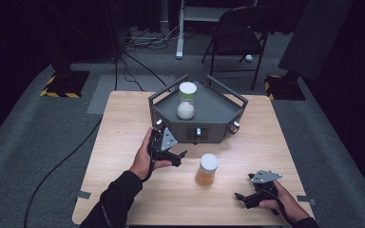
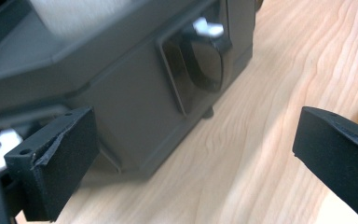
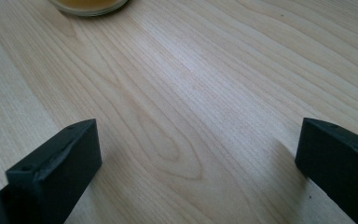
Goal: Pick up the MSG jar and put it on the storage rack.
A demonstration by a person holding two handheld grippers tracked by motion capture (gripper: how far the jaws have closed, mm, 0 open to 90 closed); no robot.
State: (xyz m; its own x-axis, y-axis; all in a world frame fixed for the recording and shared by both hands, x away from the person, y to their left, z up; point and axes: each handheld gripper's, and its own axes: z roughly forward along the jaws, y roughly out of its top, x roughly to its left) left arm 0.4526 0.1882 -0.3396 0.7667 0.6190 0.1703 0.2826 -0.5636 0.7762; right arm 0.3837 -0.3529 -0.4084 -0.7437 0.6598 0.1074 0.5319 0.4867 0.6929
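Observation:
A jar of orange stuff with a white lid (image 1: 206,170) stands upright on the wooden table (image 1: 123,142), between my two grippers; its base (image 3: 88,5) shows at the top of the right gripper view. A second jar of white powder (image 1: 186,100) stands in a dark grey tray (image 1: 218,110) at the back. My left gripper (image 1: 180,158) (image 2: 193,140) is open just in front of the tray's left front wall (image 2: 135,107), nothing between its jaws. My right gripper (image 1: 240,199) (image 3: 198,144) rests low near the front right, open over bare wood.
The tray has raised handle bars and small knobs (image 2: 207,56) on its front faces. A folding chair (image 1: 237,33), stands and cables (image 1: 66,152) lie on the floor beyond and left of the table. The table's front edge is close to my right hand.

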